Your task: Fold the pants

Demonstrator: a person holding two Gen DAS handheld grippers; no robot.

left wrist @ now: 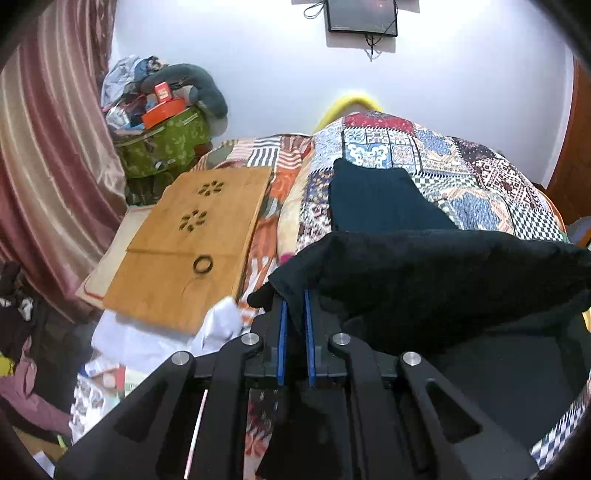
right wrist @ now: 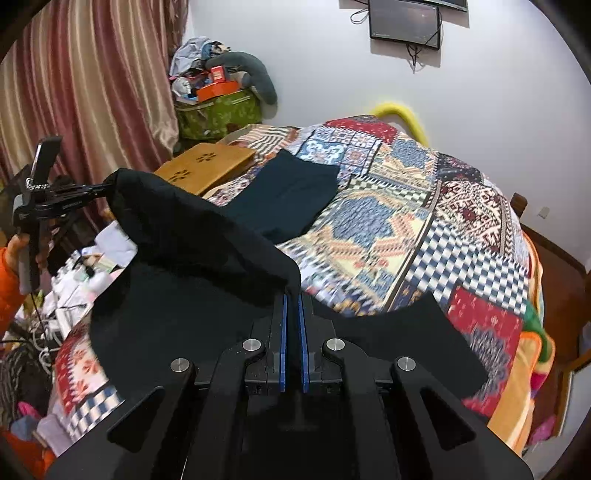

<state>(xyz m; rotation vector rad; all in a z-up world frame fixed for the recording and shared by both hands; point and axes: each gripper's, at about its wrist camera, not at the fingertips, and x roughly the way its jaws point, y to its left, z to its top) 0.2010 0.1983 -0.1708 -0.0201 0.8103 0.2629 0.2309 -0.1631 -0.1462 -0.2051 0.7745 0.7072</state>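
Both wrist views close, facing bed (left wrist: 461, 173) (shared).

Left gripper (left wrist: 294, 302) and right gripper (right wrist: 292, 301), both raised, jaws pinched onto black cloth.

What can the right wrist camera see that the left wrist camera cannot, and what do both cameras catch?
Only the right wrist view shows the left tongs from outside, pinching one corner of the black pants, with the person's hand on their handle, plus the bed's right edge.

Only the left wrist view shows a dark ring lying on the wooden board and white cloth beside it.

Both show the patchwork quilt, a folded dark garment on it, the wall screen, the curtain and the green bag. The right tongs also grip the pants.
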